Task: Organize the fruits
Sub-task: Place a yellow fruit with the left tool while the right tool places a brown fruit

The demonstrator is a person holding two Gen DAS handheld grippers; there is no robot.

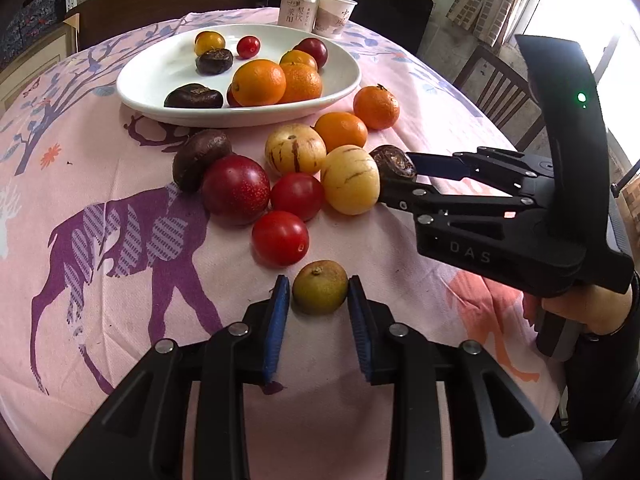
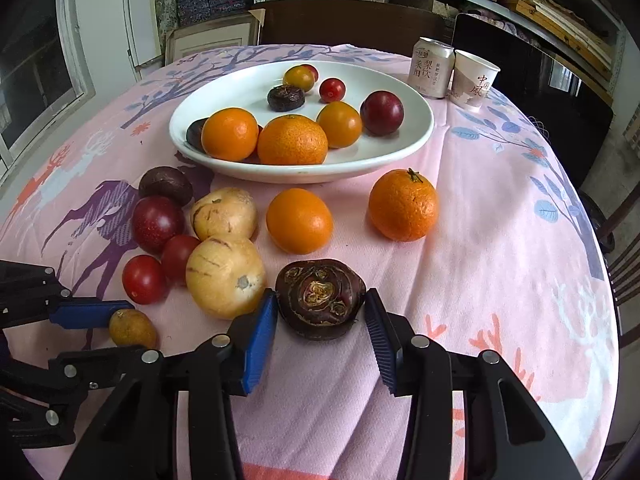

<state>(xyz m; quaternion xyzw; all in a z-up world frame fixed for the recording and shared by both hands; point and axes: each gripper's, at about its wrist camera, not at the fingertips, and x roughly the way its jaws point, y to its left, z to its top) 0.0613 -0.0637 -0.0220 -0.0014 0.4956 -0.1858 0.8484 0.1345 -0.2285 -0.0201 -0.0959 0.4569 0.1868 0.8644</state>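
Partly hidden: a dark chestnut (image 2: 197,133) in the plate (image 2: 400,148) sits behind an orange (image 2: 229,133), only its edge showing. A red fruit (image 1: 231,98) behind the front orange in the plate shows as a sliver; what it is I cannot tell. Left gripper (image 1: 319,290): its body is cut off by the lower frame edge; its blue pads press both sides of a small olive-brown fruit (image 1: 319,287) resting on the cloth (image 1: 100,320). Right gripper (image 2: 321,300): jaws narrow around a dark, knobbly chestnut (image 2: 320,298), the left pad touching; whether the right pad touches cannot be made out. A hand (image 1: 588,304) on its handle is cut off at the frame's right edge.

Loose fruit on the cloth, clustered between plate and grippers:
- two pale striped melons (image 2: 226,276), touching each other
- two oranges (image 2: 299,220), apart, near the plate's front rim
- two red tomatoes (image 1: 280,238)
- a dark red plum (image 1: 235,189)
- a brown chestnut (image 1: 200,158)

Plate: holds oranges, a plum, small tomatoes and chestnuts; its left half is bare.

Can (image 2: 432,67) and paper cup (image 2: 474,79) stand touching behind the plate, near the table's far edge.

Open room: bare cloth to the right of the right gripper, out to the table's rounded edge.
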